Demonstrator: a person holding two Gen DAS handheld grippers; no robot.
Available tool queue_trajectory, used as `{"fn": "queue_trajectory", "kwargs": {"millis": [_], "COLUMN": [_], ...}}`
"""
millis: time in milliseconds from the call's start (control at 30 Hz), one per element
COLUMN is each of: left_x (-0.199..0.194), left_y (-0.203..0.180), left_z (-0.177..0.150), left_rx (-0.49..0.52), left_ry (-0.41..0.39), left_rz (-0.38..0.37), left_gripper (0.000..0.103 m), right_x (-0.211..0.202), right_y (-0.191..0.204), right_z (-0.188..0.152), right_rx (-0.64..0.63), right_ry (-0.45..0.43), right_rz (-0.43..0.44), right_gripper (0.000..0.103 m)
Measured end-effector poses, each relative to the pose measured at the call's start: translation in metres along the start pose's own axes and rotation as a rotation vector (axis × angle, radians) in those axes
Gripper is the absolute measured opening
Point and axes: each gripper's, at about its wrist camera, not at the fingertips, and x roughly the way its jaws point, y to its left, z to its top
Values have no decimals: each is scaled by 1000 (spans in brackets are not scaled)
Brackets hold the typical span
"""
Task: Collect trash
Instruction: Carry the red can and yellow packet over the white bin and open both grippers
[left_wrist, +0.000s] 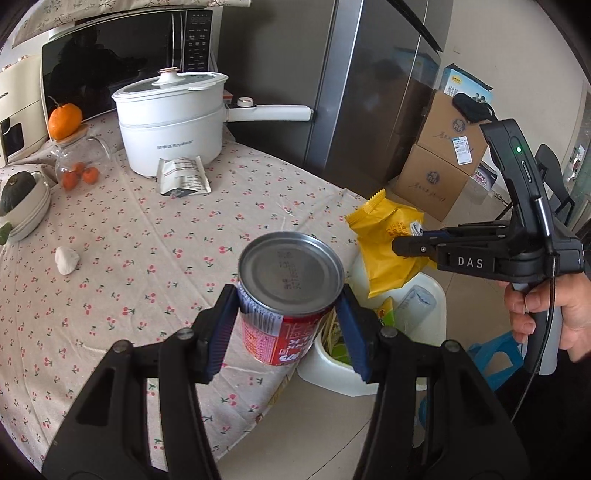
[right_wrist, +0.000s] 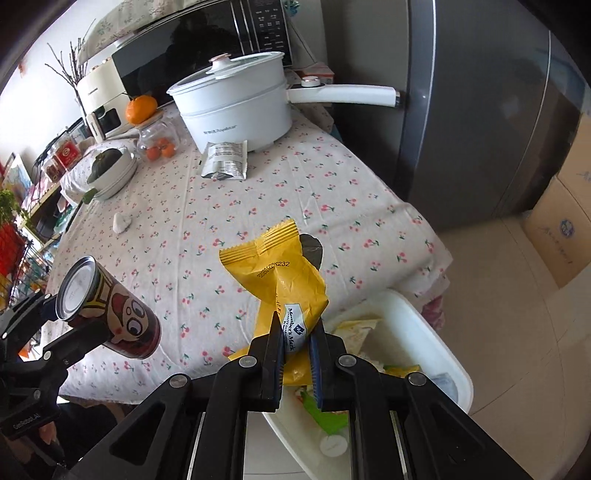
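Left view: left gripper (left_wrist: 290, 315) clamps a red can (left_wrist: 288, 291) over the near table (left_wrist: 147, 229) edge, beside the white bin (left_wrist: 436, 332) at right; a hand (left_wrist: 546, 306) grips the other tool.

Right view: right gripper (right_wrist: 297, 339) pinches a yellow wrapper (right_wrist: 280, 280) tight above the bin (right_wrist: 424, 332); the can (right_wrist: 110, 314) hangs at near left.

pot (left_wrist: 173, 122) behind packet (left_wrist: 183, 176) on table (left_wrist: 129, 240), bin (right_wrist: 436, 332) beside table edge
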Motion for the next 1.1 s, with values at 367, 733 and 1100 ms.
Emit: {"fn": "queue_trajectory", "kwargs": {"millis": [367,733,1100], "left_x": [40,74,94], "left_y": [-62,-77,-76], "left_z": [-8,-18,-27], "left_rx": [94,83,77], "left_ry": [53,110,135], "left_rz": [-84,-130,-143], "left_gripper": [56,56,56], "right_x": [2,4,7], "right_y": [-61,-94,-111], "right_z": [-33,-52,-62], "right_rx": [109,159,232], "right_ry": [83,128,157], "right_rz": [-24,-48,-48], "right_gripper": [13,13,13]}}
